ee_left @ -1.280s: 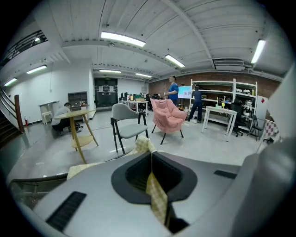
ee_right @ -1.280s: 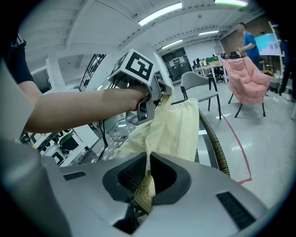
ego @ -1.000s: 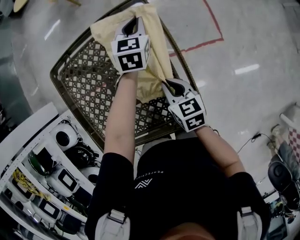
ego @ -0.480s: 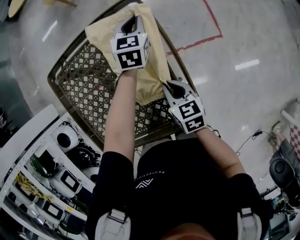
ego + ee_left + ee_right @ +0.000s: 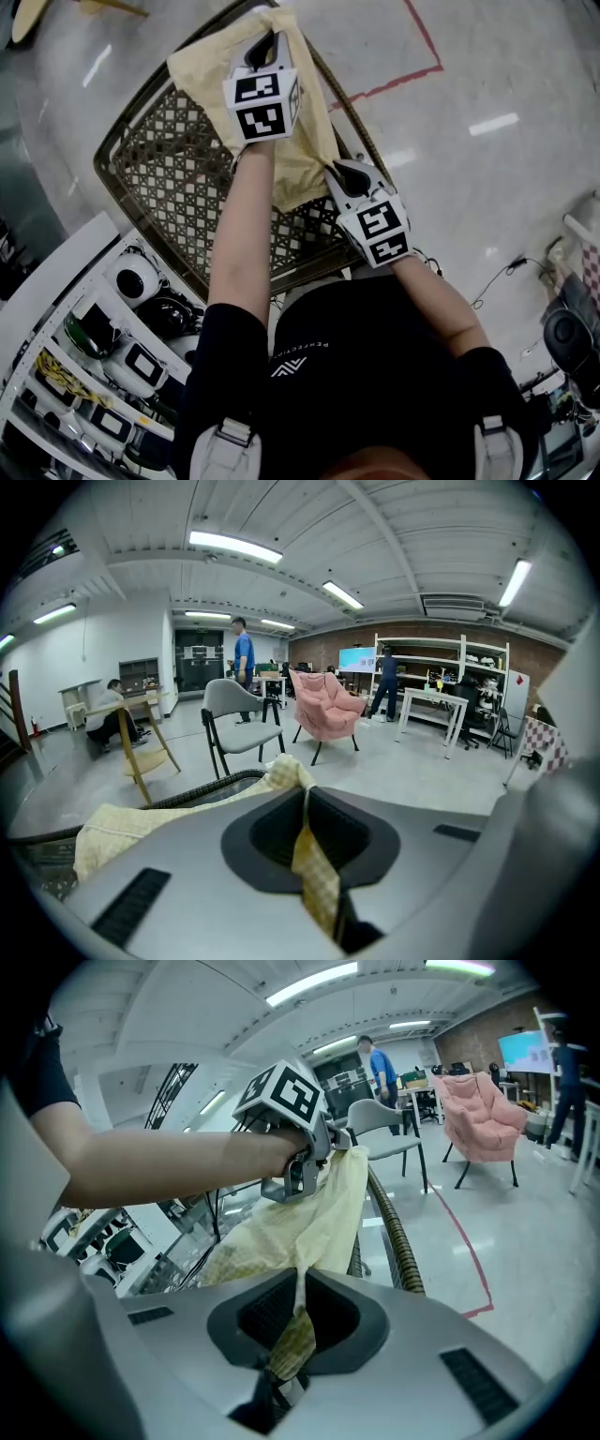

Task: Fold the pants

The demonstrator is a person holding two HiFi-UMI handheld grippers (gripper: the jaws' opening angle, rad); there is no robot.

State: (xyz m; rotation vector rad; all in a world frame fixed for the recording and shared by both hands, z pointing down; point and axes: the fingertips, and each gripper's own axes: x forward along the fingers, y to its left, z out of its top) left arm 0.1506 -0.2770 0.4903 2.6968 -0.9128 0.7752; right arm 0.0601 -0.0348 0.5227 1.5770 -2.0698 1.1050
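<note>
Pale yellow pants (image 5: pixel 305 141) hang over the far right part of a brown woven basket (image 5: pixel 169 178). My left gripper (image 5: pixel 270 42) is shut on the cloth at the far corner of the basket; in the left gripper view a strip of pants (image 5: pixel 314 878) is pinched between its jaws. My right gripper (image 5: pixel 336 171) is shut on the nearer edge of the same cloth, and the right gripper view shows the pants (image 5: pixel 300 1222) running from its jaws up to the left gripper (image 5: pixel 300 1171). The cloth is stretched between both grippers.
A white shelf rack (image 5: pixel 103 356) with headsets and devices stands near left. Red floor tape (image 5: pixel 412 75) lies right of the basket. A grey chair (image 5: pixel 239 728), a pink armchair (image 5: pixel 323 710) and people stand farther off in the room.
The left gripper has shifted slightly with the cloth, and the pants' far edge sits a little farther left over the basket. The right gripper has stayed in place.
</note>
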